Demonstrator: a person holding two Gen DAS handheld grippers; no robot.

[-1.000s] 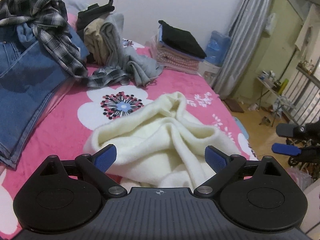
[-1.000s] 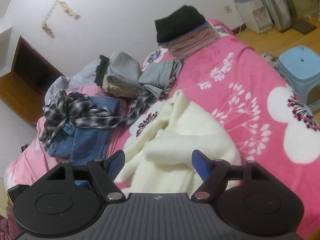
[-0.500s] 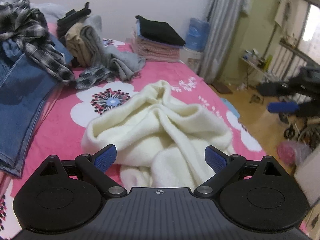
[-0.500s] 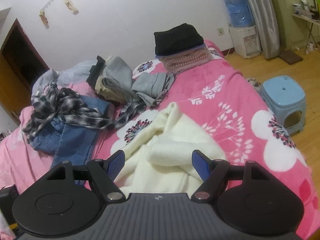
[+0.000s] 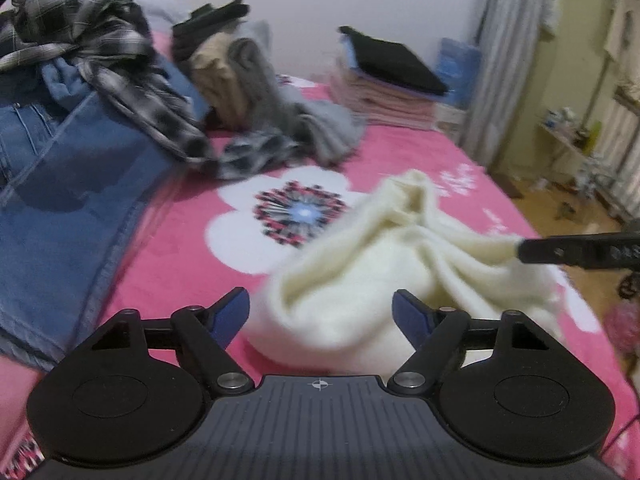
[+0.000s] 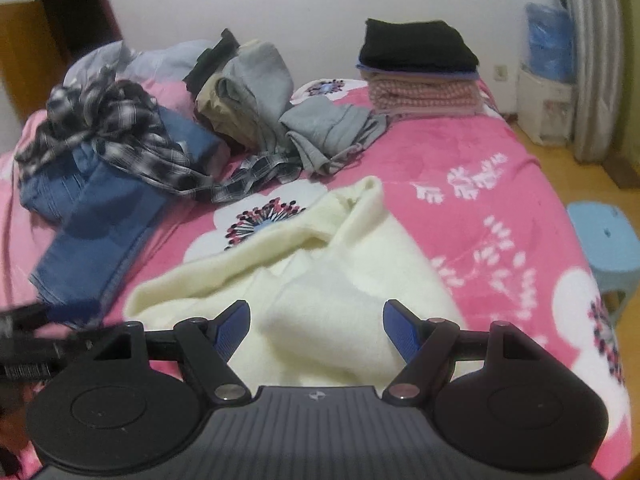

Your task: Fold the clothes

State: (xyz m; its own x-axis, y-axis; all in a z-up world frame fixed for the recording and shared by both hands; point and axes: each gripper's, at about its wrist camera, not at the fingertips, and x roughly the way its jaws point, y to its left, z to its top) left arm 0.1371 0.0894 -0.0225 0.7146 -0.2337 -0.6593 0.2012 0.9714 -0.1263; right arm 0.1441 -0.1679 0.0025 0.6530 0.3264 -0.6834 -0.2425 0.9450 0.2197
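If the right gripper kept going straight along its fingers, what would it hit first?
Most likely the cream sweater lying crumpled on the pink bedspread; it fills the space ahead of the right gripper.

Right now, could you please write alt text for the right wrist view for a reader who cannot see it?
A crumpled cream sweater lies on a pink floral bedspread, just beyond the open right gripper. Behind it lie jeans, a plaid shirt and a folded stack.

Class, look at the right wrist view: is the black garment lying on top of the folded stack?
Yes, the black garment sits atop the folded stack.
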